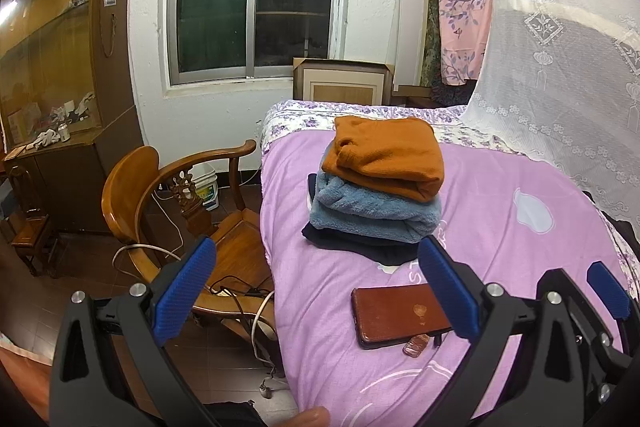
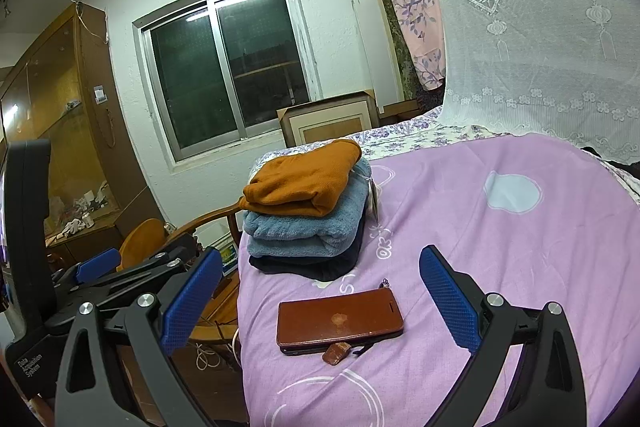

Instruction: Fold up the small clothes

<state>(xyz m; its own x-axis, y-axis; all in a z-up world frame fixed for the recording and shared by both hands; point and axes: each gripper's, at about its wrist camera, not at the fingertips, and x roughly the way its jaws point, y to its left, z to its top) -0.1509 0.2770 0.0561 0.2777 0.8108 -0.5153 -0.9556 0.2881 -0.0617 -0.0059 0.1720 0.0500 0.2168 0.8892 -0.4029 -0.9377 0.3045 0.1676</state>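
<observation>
A stack of three folded clothes lies on the purple bedspread (image 1: pixel 500 255): an orange garment (image 1: pixel 384 157) on top, a light blue fleece (image 1: pixel 372 213) under it, a dark one (image 1: pixel 360 247) at the bottom. The stack also shows in the right wrist view, with the orange garment (image 2: pixel 304 183), the blue fleece (image 2: pixel 312 231) and the dark one (image 2: pixel 312 265). My left gripper (image 1: pixel 316 291) is open and empty, held short of the stack near the bed's corner. My right gripper (image 2: pixel 320 303) is open and empty, above the bedspread (image 2: pixel 520 247).
A brown phone case (image 1: pixel 400 315) lies on the bed in front of the stack, also in the right wrist view (image 2: pixel 340 319). A wooden chair (image 1: pixel 192 227) with cables stands left of the bed. A lace net (image 1: pixel 560 67) hangs at the right. A cabinet (image 1: pixel 60 87) stands at far left.
</observation>
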